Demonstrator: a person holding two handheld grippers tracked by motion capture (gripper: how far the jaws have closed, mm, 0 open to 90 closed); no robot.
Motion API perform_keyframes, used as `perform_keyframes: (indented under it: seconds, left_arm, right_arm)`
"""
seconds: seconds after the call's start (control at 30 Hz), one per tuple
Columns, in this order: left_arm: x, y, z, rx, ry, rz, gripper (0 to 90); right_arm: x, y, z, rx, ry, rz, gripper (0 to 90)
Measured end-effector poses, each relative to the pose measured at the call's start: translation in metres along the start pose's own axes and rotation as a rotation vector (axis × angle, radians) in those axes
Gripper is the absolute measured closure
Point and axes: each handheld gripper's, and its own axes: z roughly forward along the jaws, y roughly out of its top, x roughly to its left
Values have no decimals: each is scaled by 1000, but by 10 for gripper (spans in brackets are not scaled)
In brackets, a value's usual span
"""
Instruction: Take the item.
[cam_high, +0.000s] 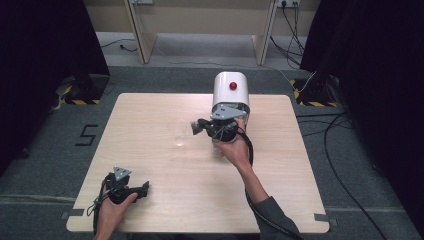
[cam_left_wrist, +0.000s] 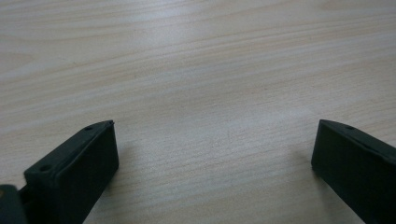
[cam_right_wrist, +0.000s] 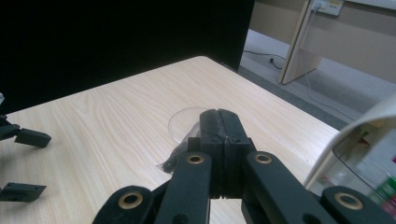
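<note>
Seemingly mid-carry: right tool (cam_high: 196, 126) at frame centre, jaws pinched flat on the rim of a clear glass (cam_right_wrist: 187, 122), just left of a white dispenser (cam_high: 230, 90). Next, likely glass placement under it. Left tool (cam_left_wrist: 212, 154) low at lower left, jaws spread wide, empty, over bare surface (cam_left_wrist: 196, 70).

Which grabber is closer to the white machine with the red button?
Right. The right gripper is just in front of the white machine; the left gripper sits far away near the table's near-left corner.
</note>
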Motion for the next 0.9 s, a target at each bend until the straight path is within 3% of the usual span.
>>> perform_keyframes:
  seconds: [0.53,0.9]
  left_arm:
    - [0,0,0,1,-3,-1,0]
    - [0,0,0,1,-3,-1,0]
  right_arm:
    - [4,17,39,44,2,-24,900]
    - [4,19,62,65,-2,-15,900]
